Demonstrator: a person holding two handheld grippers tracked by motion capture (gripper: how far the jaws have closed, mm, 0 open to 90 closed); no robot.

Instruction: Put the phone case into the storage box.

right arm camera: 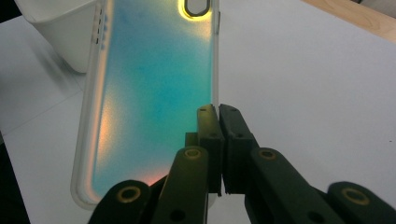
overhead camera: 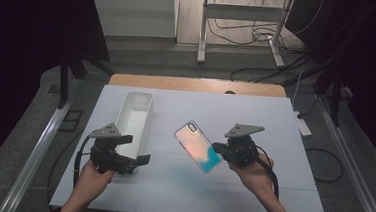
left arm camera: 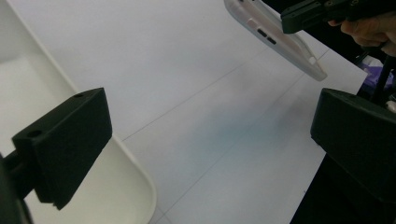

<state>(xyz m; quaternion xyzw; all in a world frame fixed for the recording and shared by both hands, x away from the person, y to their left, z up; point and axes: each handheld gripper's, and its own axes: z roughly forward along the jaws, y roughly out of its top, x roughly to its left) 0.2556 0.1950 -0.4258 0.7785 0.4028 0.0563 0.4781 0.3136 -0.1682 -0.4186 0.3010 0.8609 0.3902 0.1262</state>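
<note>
The right claw (right arm camera: 218, 112) is clenched on the phone case's (overhead camera: 198, 146) edge, held tilted above the desk (overhead camera: 255, 115), while the left claw (overhead camera: 135, 150) hangs released.

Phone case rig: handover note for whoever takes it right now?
Right tongs: shut on the phone case, pinching one long edge near its lower end; the case is held above the table, tilted, camera cutout pointing away from the person.
Left tongs: open, nothing between the jaws, hovering at the near end of the white bin.
Bin: on the table's left side, nothing visible inside.
Done: case picked up.
Left: probably move the case to the bin and release it there, or pass it to the left tongs; the end goal can't be read from the views.
</note>
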